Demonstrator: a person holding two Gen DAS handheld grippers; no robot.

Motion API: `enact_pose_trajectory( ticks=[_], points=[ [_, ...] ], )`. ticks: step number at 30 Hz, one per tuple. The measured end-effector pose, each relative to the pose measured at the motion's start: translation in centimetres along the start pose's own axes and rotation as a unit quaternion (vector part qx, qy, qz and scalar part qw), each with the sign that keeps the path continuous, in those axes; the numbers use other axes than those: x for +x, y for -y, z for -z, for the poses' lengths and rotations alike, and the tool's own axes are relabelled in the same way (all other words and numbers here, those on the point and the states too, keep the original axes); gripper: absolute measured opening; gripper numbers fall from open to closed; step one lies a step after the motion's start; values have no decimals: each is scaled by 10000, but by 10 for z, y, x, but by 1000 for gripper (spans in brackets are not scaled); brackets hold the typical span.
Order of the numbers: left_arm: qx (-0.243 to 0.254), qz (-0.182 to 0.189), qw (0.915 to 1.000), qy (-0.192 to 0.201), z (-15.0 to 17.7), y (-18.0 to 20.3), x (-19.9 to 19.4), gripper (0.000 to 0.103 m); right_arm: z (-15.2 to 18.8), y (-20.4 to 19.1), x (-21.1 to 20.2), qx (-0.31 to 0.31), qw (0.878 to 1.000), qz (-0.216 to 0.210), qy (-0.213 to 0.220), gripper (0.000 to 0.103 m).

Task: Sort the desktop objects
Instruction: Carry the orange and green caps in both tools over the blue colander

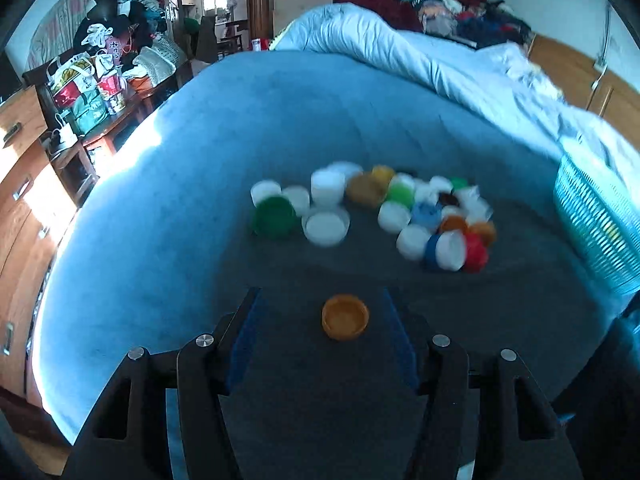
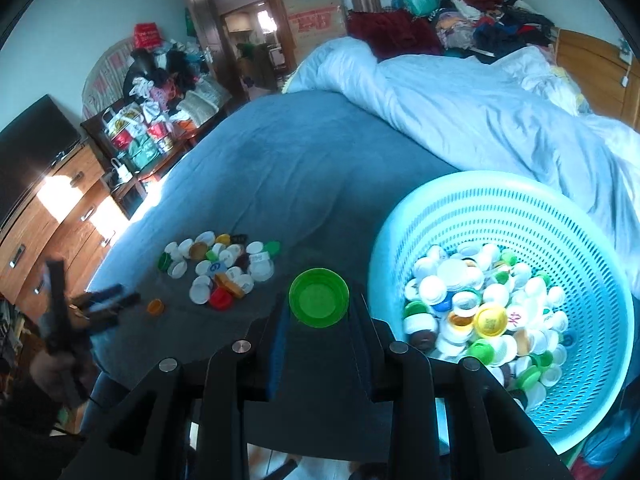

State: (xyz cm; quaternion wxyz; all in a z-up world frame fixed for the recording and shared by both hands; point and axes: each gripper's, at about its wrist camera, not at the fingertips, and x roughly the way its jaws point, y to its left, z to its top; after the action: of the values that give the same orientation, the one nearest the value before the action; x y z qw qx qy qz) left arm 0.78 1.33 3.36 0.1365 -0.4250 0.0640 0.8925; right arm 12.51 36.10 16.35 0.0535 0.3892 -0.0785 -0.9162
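Nearest to us, the right gripper (image 2: 319,304) has its fingers closed onto a green cap (image 2: 319,297), held raised with its hollow side facing the camera, just left of the pale blue basket (image 2: 420,196). We judge this the carrying step: the cap is picked and not yet dropped. The next move calls for a short swing right, over the rim, then opening the fingers above the caps (image 2: 486,312) already heaped inside.

The left gripper (image 1: 324,312) has its fingers spread wide on either side of a lone orange cap (image 1: 345,317) lying hollow side up on the blue bedspread (image 1: 280,120), touching neither pad as far as we can see. It needs only to settle down and close.

Farther out lies the unsorted pile of caps (image 1: 372,208), blurred in the left view.

For writing: a blue cap in the pile bears a white mark, perhaps a "G" (image 2: 216,267); a yellow cap in the basket carries a printed code (image 2: 490,321); a white one has red scrawl (image 2: 515,317), unreadable. The cardboard box (image 2: 316,16) beyond the bed has red print too small to read.
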Motion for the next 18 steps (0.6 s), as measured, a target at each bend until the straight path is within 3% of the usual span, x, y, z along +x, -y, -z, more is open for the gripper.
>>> enact_pose_trajectory(
  ticks=[6,9,11,12,14,18],
  points=[
    [53,-28,9996,-293,6,5,33,54,0,-2,-2,-69,9999,75,-50,32],
    [129,-103,9998,-147,10,7,36,54,0,-2,0,-57,9999,74,-83,32],
    [114,-128,9997,-182,7,7,37,45,-1,-5,0,-78,9999,54,-66,32],
    [140,-159,9996,-201,6,8,36,25,-1,-7,0,-80,9999,47,-41,32],
    [168,-159,9993,-279,-1,14,28,24,-3,-8,-6,-58,9999,45,112,32],
    [362,23,9993,123,-30,45,-11,24,-9,-2,-13,-9,9995,94,310,32]
  ],
)
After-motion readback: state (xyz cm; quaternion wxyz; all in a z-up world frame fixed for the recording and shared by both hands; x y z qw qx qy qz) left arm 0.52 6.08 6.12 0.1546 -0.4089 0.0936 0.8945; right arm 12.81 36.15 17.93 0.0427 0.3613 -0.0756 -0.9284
